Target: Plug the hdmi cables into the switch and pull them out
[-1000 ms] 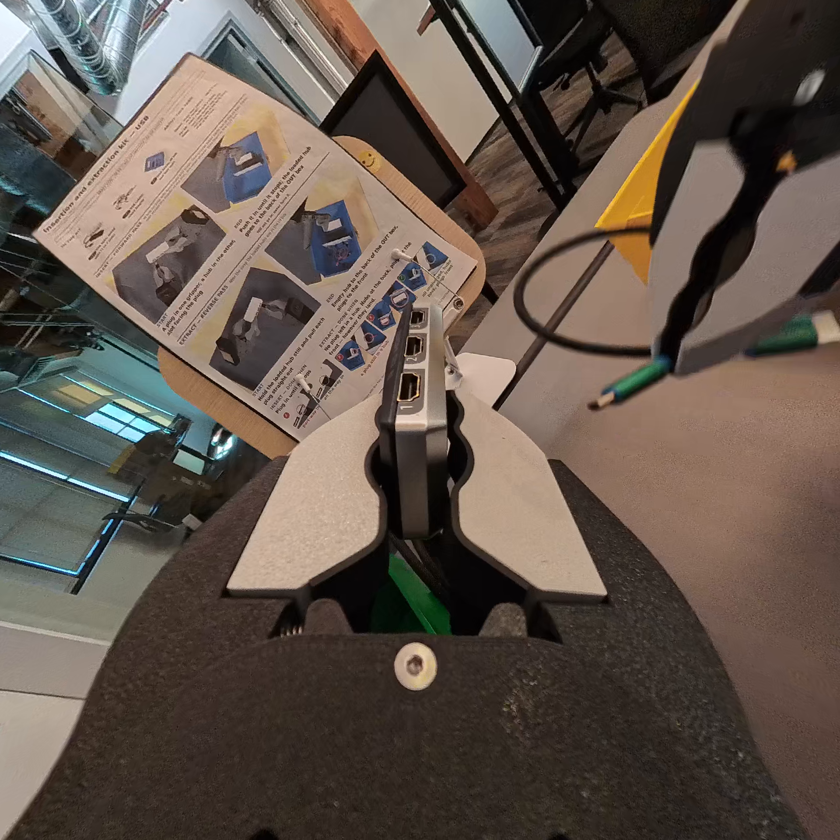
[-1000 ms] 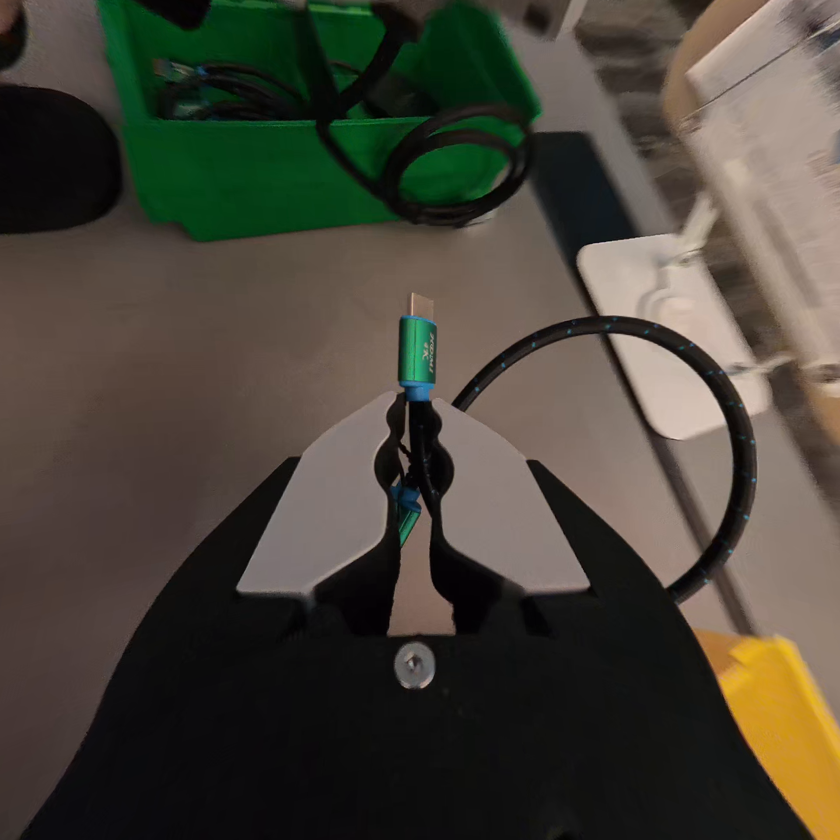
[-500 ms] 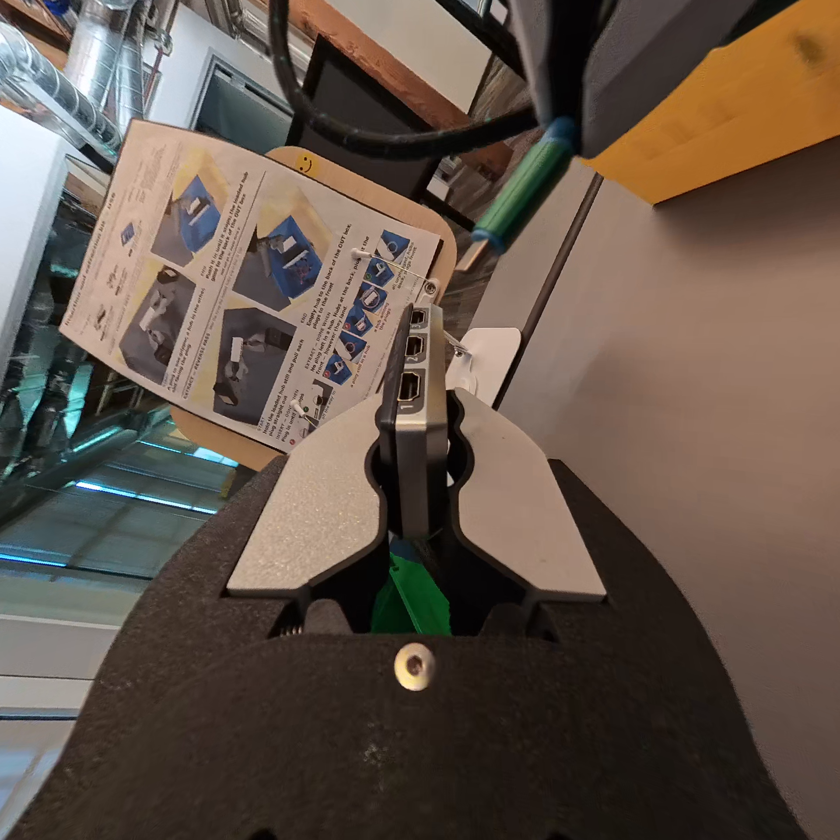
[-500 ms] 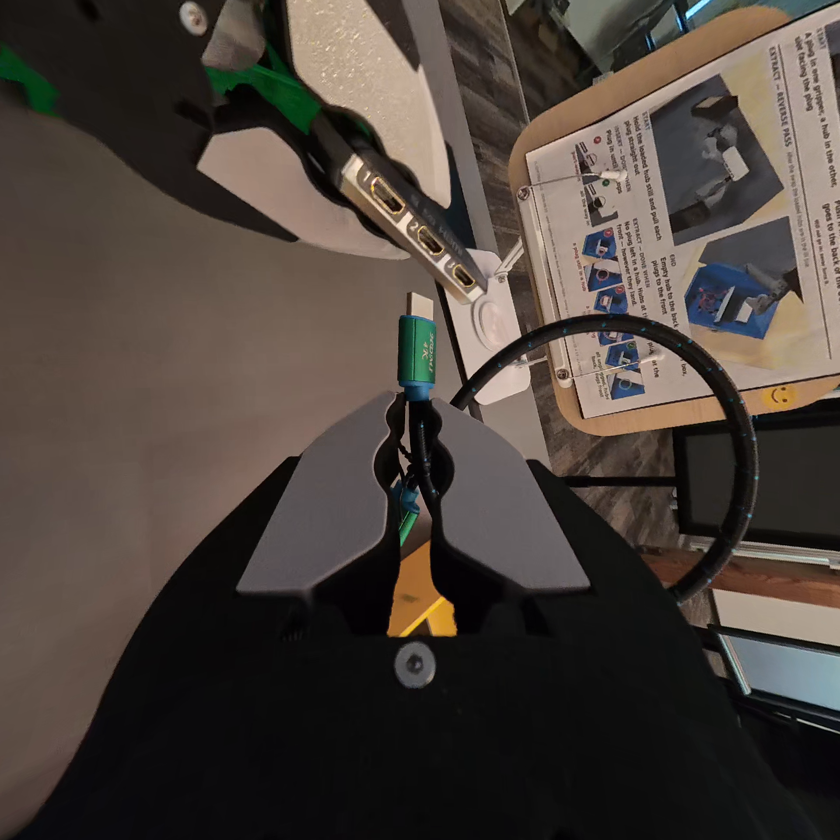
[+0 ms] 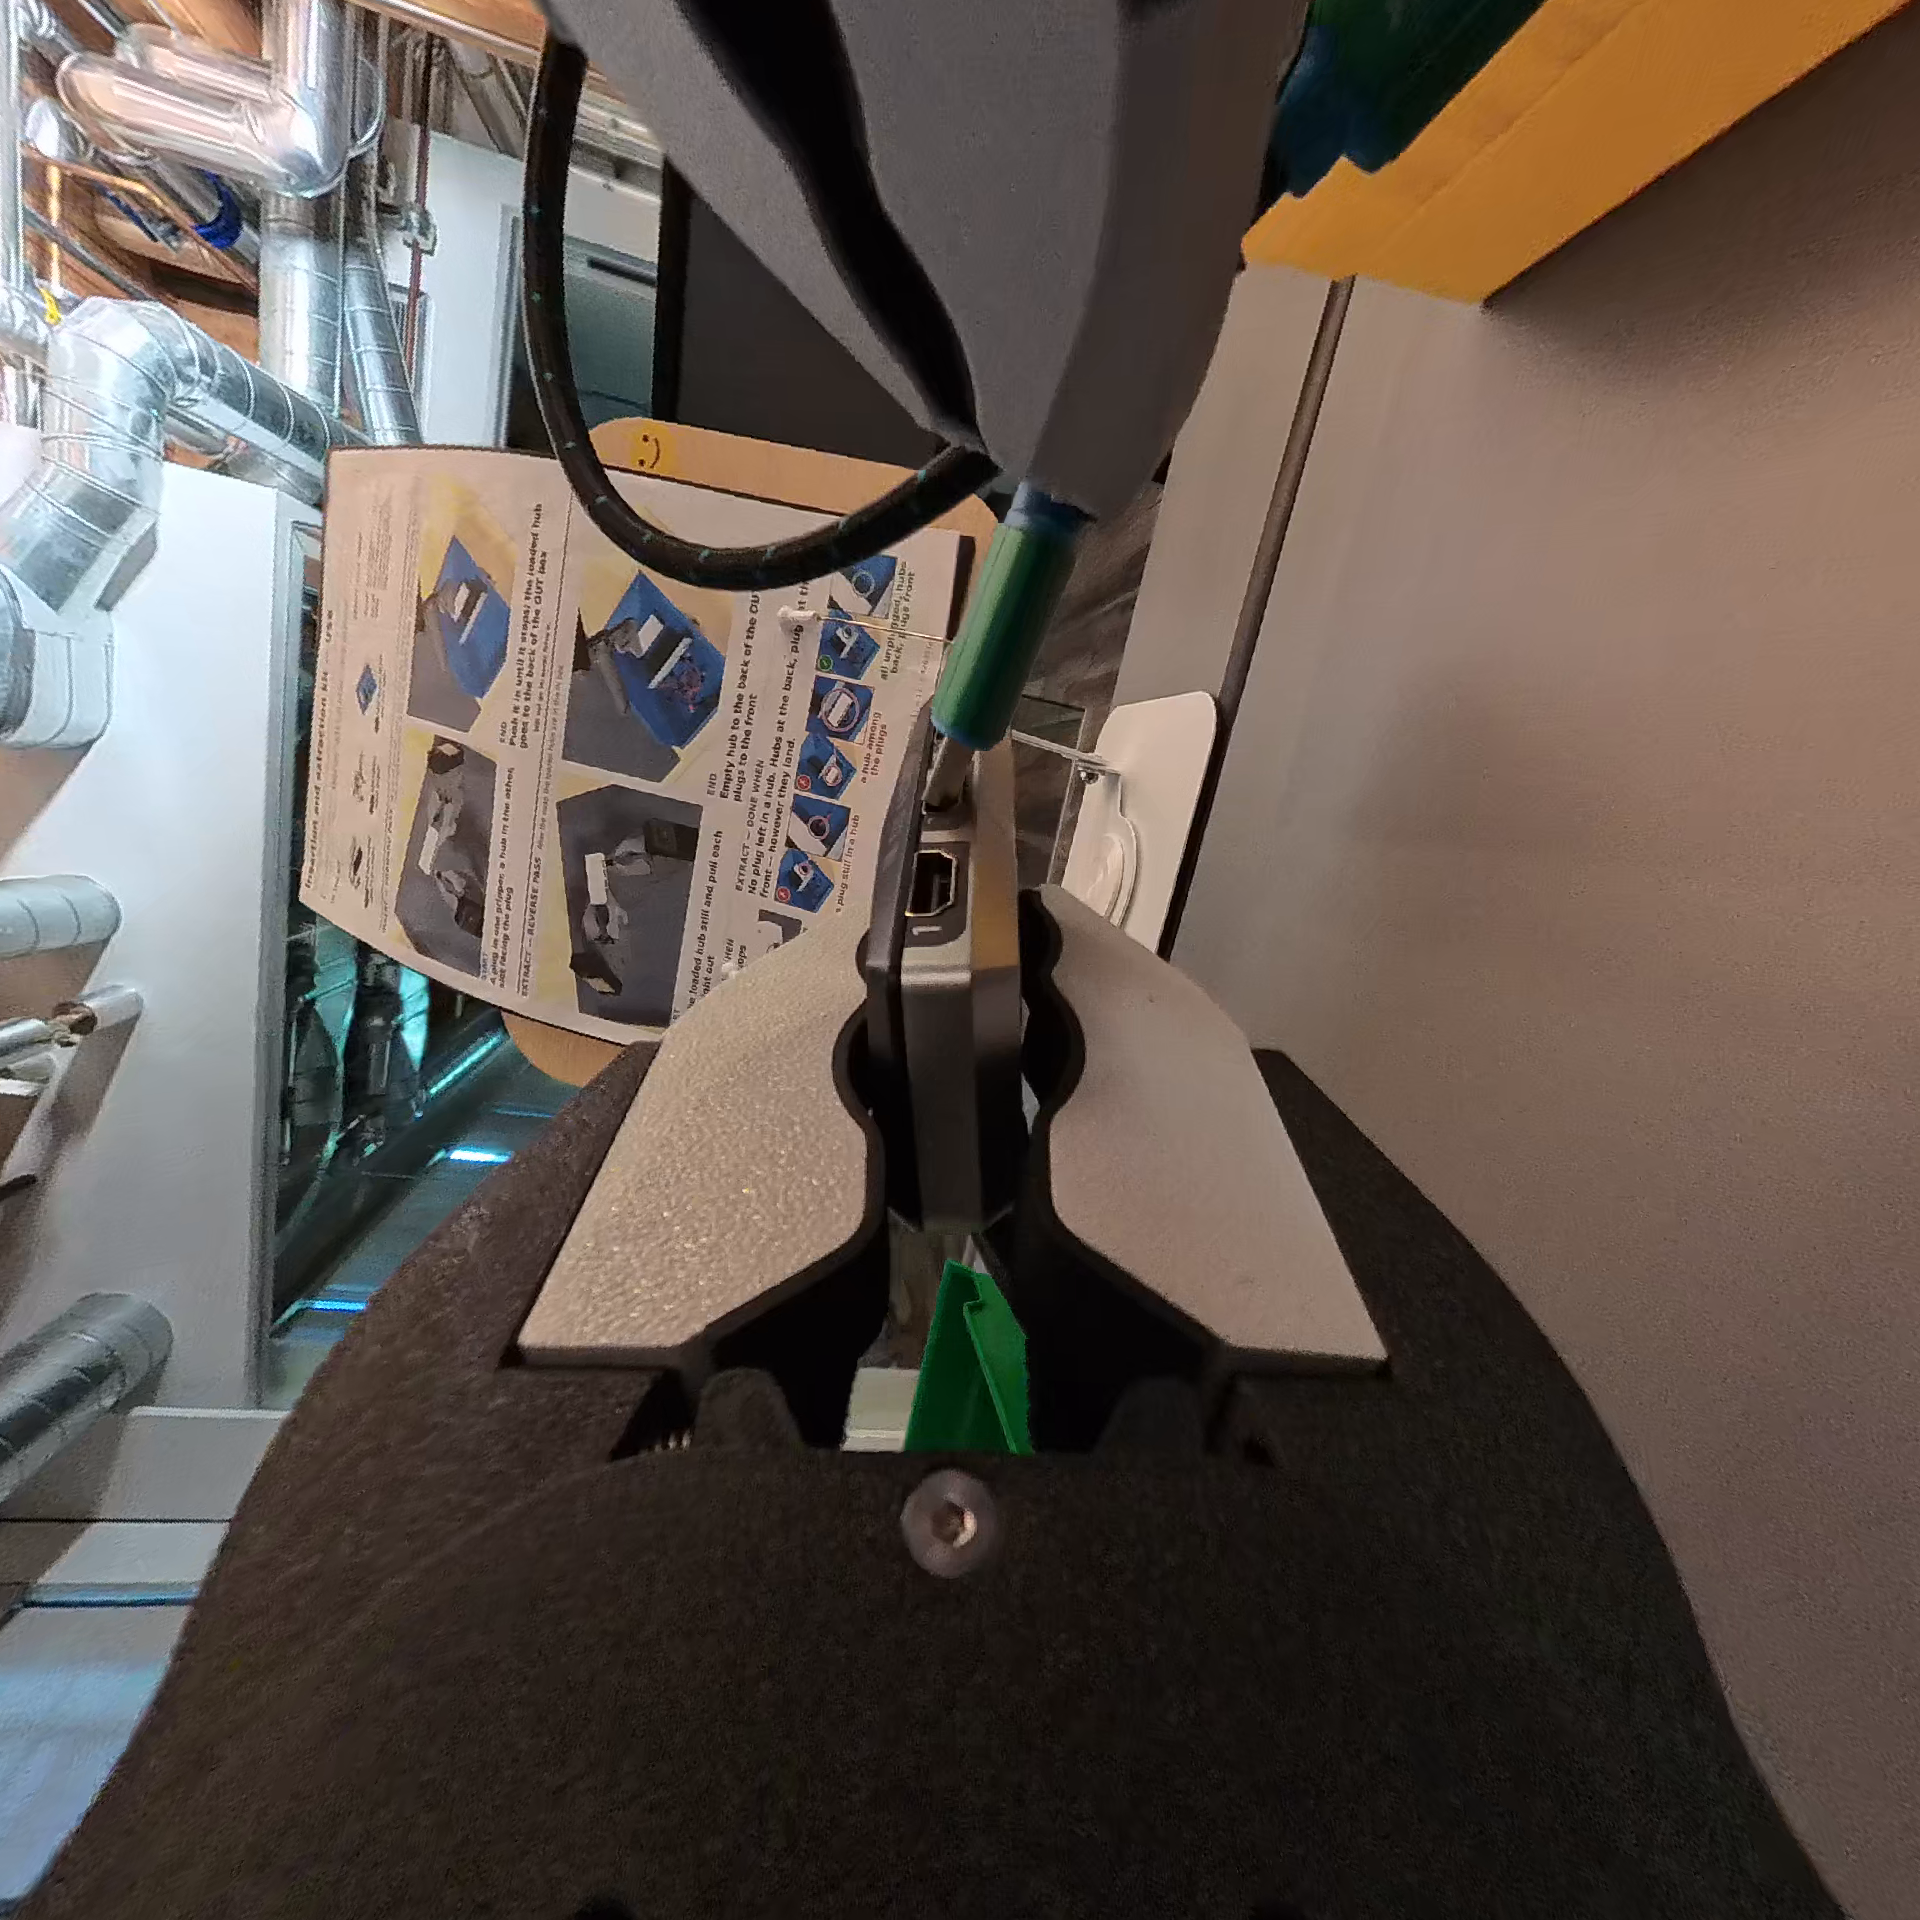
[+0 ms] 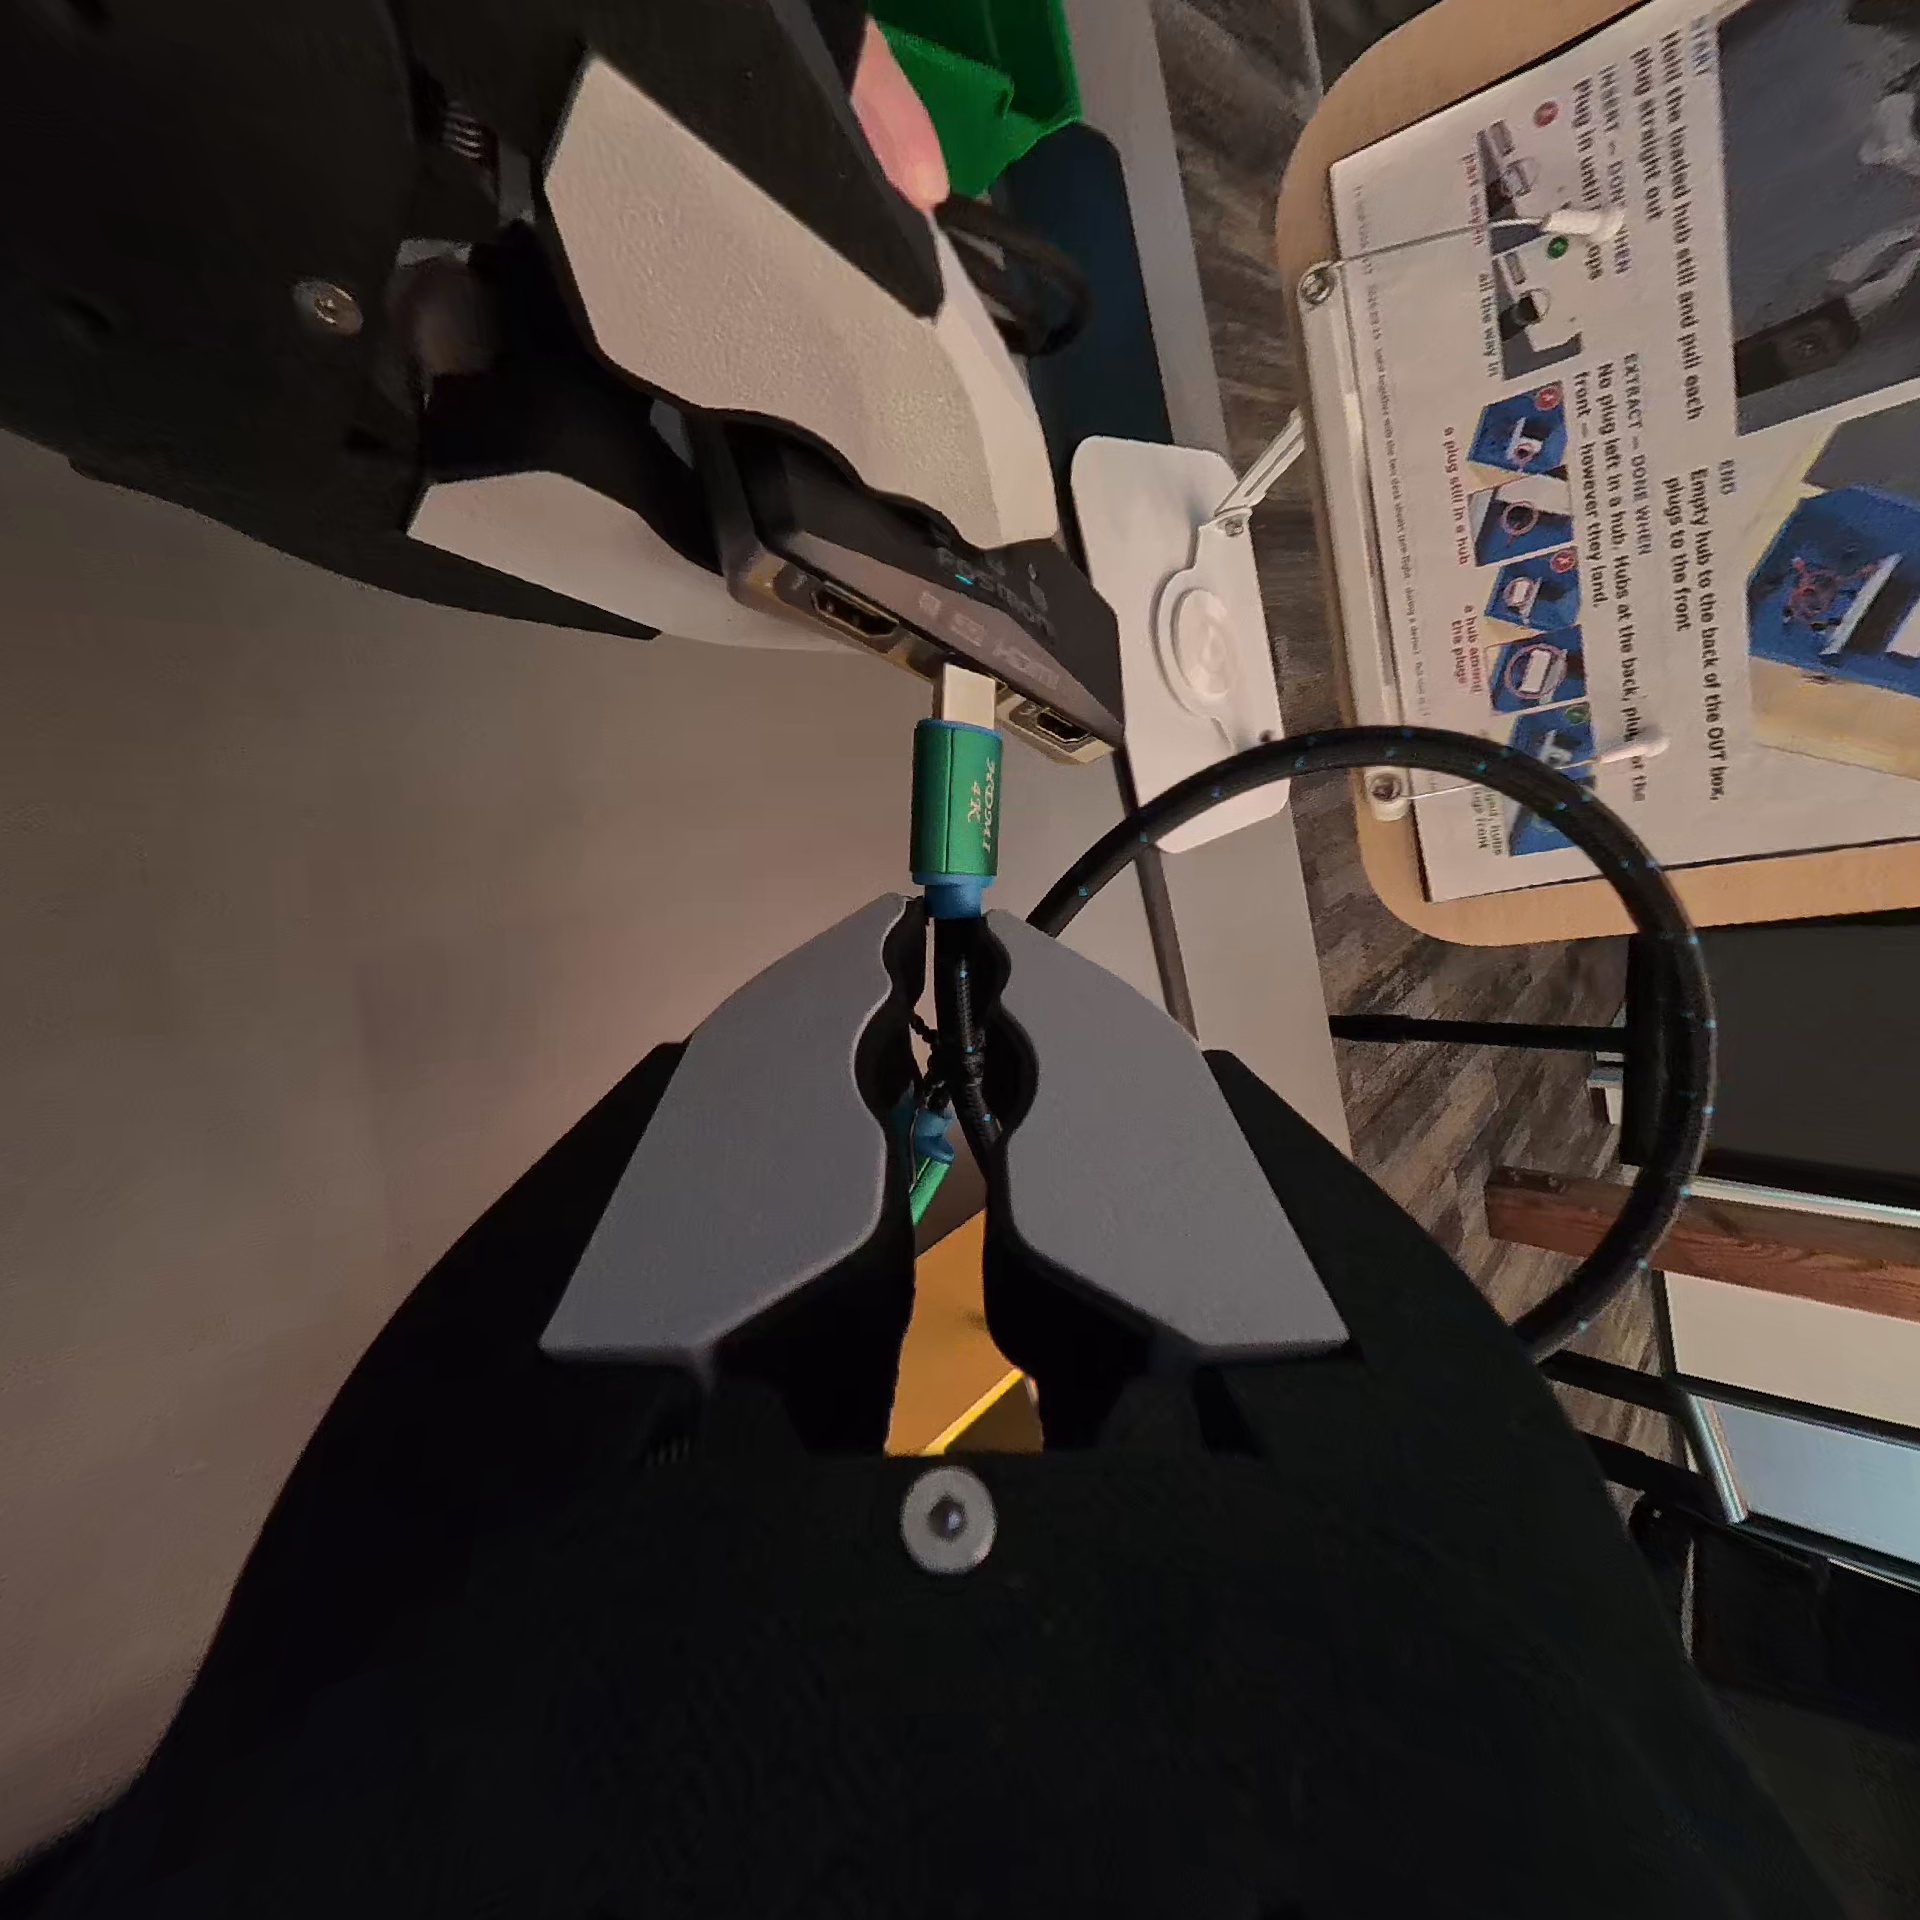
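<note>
My left gripper [image 5: 945, 997] is clamping the switch [image 5: 940, 1049] edge-on, jaws closed hard against its two flat faces. I am holding it this way so the port side is pointing forward, clear of the fingers, and facing the incoming plug. My right gripper [image 6: 951, 914] is pinching the black braided cable [image 6: 1621, 935] just behind its green plug [image 6: 954, 800], jaws nearly together with only the cord between them. Gripping that close to the connector is keeping the plug stiff and in line with the fingers, so I judge a straight push should seat it.

In the right wrist view the plug's metal tip is meeting the middle port of the row, with an open port on either side. It looks only partly in, since a stretch of bare metal is still showing. How deep it is sitting I cannot tell.

The rest of the cable is looping out to the right and curling back under the gripper. A second green connector is showing between the fingers lower down, mostly hidden. In the left wrist view the right gripper is filling the top of the frame and blocking the far end of the switch, so only one port is showing plainly there.

Beyond, an instruction sheet on a clipboard [image 6: 1558, 468] is standing on a white stand [image 6: 1174, 582] at the edge of the grey table [image 6: 364, 935]. A yellow bin [image 5: 1455, 187] and a green bin [image 6: 987, 73] are both cut off at the frame edges.
</note>
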### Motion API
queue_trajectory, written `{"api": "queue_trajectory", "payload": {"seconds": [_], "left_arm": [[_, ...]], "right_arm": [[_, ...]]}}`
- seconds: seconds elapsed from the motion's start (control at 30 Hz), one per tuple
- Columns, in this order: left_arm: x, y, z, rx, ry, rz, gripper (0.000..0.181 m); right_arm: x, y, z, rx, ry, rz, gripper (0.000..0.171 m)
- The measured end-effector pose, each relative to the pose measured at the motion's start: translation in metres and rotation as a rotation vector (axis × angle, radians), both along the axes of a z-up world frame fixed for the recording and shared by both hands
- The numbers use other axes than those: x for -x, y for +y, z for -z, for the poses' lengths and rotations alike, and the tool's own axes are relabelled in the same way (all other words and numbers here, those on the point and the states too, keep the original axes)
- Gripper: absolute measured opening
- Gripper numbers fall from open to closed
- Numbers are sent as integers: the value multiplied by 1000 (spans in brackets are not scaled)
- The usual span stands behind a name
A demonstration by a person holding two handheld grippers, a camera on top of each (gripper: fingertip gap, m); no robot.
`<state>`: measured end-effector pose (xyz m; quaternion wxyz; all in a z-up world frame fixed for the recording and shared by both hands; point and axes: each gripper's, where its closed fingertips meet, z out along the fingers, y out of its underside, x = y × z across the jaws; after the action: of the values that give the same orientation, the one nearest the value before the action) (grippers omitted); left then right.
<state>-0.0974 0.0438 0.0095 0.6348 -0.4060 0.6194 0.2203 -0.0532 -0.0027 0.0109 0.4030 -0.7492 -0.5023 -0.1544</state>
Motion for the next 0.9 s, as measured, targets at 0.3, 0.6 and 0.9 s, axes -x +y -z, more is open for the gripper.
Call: {"api": "queue_trajectory", "payload": {"seconds": [0.3, 0.6, 0.9], "left_arm": [[-7, -4, 18, -41, 121, 13, 23], [-11, -7, 31, -54, 203, 0, 23], [-12, -6, 43, -37, 253, -26, 23]], "right_arm": [[-9, -6, 21, 117, -61, 48, 9], [-16, -9, 36, 188, -113, 98, 9], [-18, -10, 47, 228, -152, 155, 9]]}}
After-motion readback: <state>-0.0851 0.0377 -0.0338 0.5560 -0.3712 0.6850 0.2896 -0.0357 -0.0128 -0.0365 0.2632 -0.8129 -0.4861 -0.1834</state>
